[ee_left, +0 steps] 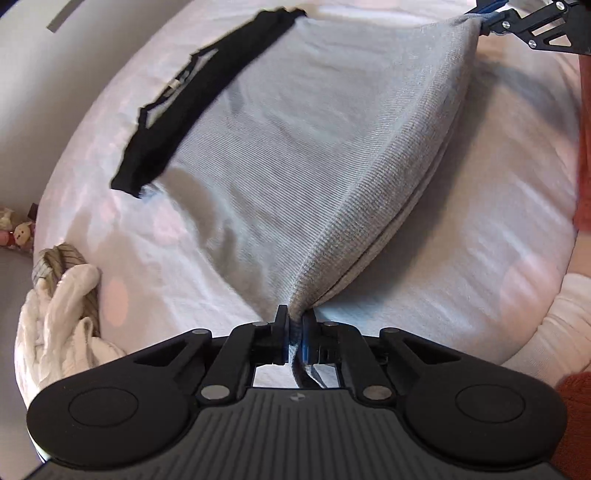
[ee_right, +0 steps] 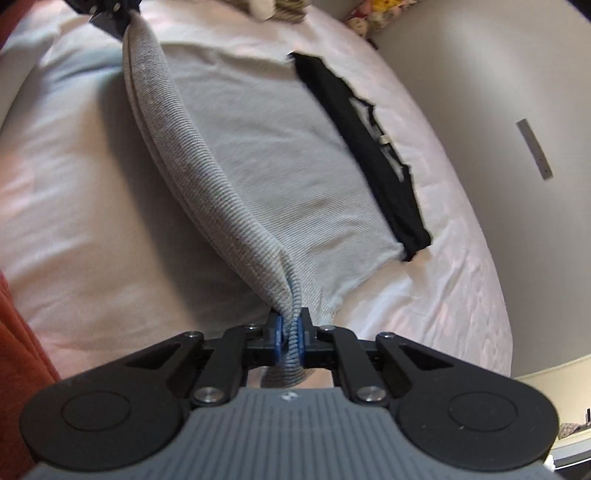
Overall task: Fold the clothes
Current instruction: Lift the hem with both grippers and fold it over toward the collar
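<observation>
Grey garment (ee_left: 295,155) over pink bed (ee_left: 461,288)

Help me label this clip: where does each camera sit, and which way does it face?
Left wrist: rides on the left gripper, looking along the grey garment across the bed; the right gripper and a white sleeve show.
Right wrist: rides on the right gripper, looking back along the garment; the left gripper shows top left.
Shared: garment, its black band, bed, both grippers.
</observation>
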